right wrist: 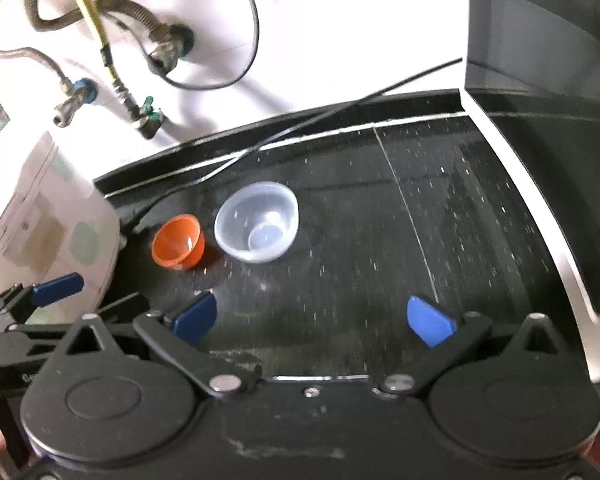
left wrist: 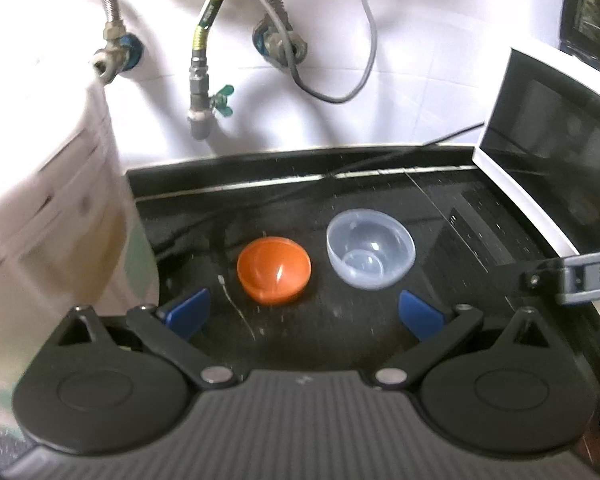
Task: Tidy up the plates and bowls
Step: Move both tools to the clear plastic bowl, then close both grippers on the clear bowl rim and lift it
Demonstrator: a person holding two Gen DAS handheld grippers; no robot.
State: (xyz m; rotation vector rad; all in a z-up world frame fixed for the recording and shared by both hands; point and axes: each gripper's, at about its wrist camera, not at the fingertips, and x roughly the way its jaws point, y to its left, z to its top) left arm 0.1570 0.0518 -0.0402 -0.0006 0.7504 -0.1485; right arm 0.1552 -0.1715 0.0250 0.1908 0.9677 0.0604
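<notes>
Left wrist view, item one: left gripper (left wrist: pixel 302 316), blue fingers (left wrist: pixel 188 312) spread wide, grasping nothing, poised low over the near part of the black countertop (left wrist: pixel 380 200).

Item two: orange bowl (left wrist: pixel 274 270), small, opaque, upright, mouth open to the camera. It sits mid-counter, directly ahead of the left gripper and slightly left of its centre line, presumably the nearest candidate for pick-up.

Item three: clear bowl (left wrist: pixel 370 248), translucent plastic, slightly larger, upright, just beside the orange bowl on its right; a narrow strip of counter shows between them in the right wrist view, so they seem apart rather than touching, though blur leaves this uncertain. Being larger, it looks fit to receive the orange bowl if nesting is intended.

Item four: right gripper (right wrist: pixel 312 318), fingers likewise released and empty, held over the near-right part of the counter, well apart from both bowls, which lie ahead and to its left.

Item five, surroundings: white appliance (left wrist: pixel 48 200) at the counter's left edge; dark-screened white-framed unit (left wrist: pixel 548 168) at the right edge; hoses and valves (left wrist: pixel 204 92) on the white wall behind; thin black cable (right wrist: pixel 300 128) trailing across the back edge.

No plates are visible. Status: organizing not yet begun.
</notes>
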